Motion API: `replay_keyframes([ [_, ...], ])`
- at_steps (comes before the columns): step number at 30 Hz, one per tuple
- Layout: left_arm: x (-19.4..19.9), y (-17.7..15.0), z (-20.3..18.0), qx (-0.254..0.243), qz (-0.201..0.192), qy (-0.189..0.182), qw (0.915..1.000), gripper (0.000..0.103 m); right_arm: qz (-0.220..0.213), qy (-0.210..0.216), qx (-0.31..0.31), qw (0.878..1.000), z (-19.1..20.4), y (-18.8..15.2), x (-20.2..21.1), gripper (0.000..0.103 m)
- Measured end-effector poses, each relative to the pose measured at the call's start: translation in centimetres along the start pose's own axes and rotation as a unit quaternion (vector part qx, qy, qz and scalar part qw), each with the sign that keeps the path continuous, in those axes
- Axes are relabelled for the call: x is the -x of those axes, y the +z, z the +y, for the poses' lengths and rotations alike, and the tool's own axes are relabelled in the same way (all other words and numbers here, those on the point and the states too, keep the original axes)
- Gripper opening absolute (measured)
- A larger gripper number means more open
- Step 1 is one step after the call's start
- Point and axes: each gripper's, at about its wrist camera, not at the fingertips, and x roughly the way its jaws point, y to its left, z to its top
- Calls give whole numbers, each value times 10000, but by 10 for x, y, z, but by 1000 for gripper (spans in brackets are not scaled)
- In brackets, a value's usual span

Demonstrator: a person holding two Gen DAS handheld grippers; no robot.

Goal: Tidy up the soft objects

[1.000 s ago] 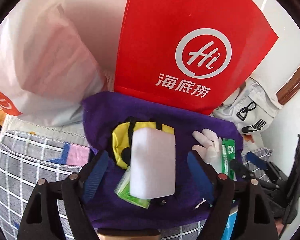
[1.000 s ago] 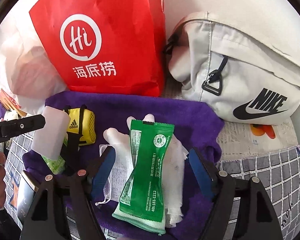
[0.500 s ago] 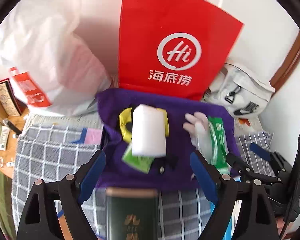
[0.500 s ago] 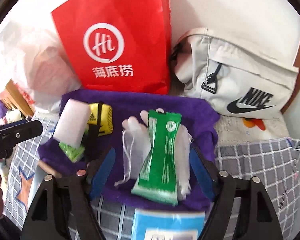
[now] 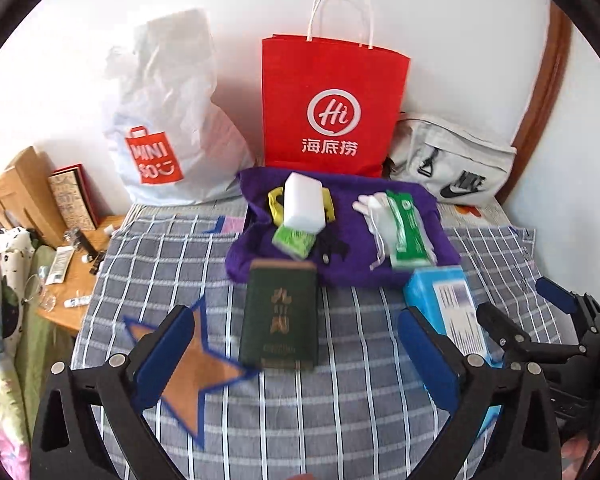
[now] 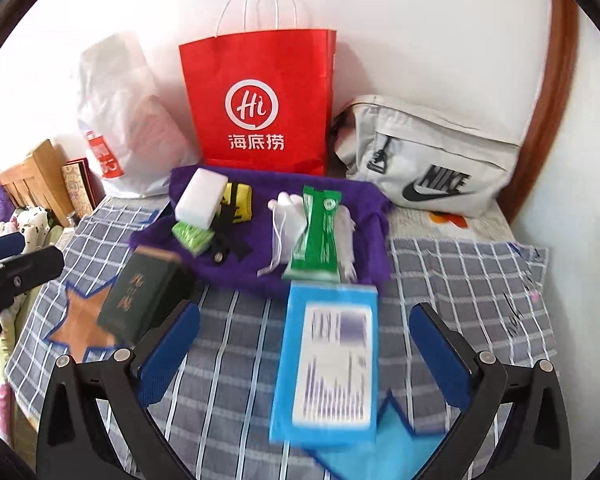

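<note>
Both spread and empty, left gripper (image 5: 296, 360) and right gripper (image 6: 304, 352) above the checked bed (image 5: 340, 420), between picks; next, presumably, reaching forward for the white foam block (image 5: 304, 205) on the purple towel (image 5: 352, 268).

Three bags (image 5: 332, 108), two boxes (image 6: 328, 364), one purple towel (image 5: 348, 264), one white sponge (image 5: 303, 205).

Blue box (image 6: 329, 364) label blurred unreadable; white sponge (image 5: 303, 205) hides most of yellow pouch (image 5: 275, 204)
</note>
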Motion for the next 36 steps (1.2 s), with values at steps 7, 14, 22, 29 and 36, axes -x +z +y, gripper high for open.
replay_keyframes([
  [7,49,-50,-11,77,-176,-200,9996,103,-128,75,-105,9998,-3,-45,56,103],
  [14,87,-83,-22,-27,-440,-11,9990,103,-262,166,-221,9993,-6,-76,101,103],
  [22,119,-109,-27,-22,-608,-16,9981,103,-416,113,-218,9988,-11,-101,131,103],
  [29,130,-116,-24,0,-675,28,9977,103,-546,154,-261,9980,-13,-108,146,103],
  [36,136,-116,-18,84,-710,13,9974,103,-626,135,-239,9977,-11,-109,155,103],
])
